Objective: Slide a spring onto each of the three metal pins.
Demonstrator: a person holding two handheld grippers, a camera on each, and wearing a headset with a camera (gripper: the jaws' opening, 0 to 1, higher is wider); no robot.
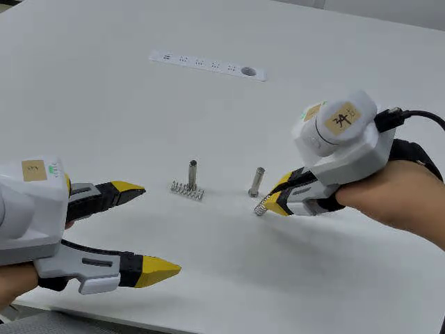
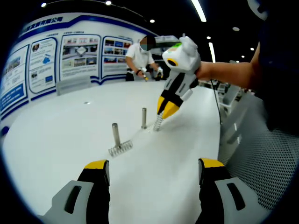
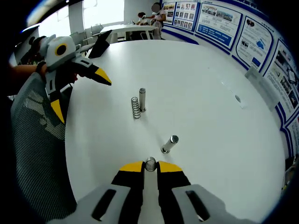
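Two short metal pins stand upright on the white table [image 1: 104,104]: one pin [image 1: 192,172] at the centre, a second pin [image 1: 256,181] to its right. A loose spring [image 1: 188,189] lies flat against the foot of the centre pin. My right gripper [image 1: 271,204] is shut on another spring [image 1: 261,209], whose end pokes out just right of the second pin's base. The right gripper view has this held spring [image 3: 150,164] between its fingertips, close to the near pin [image 3: 169,144]. My left gripper [image 1: 153,228] hovers open at the lower left, nothing between its fingers.
A white power strip [image 1: 208,65] lies at the far side of the table. The table's front edge runs just below my left gripper. In the left gripper view a person [image 2: 140,56] stands at the far end, before wall posters [image 2: 79,56].
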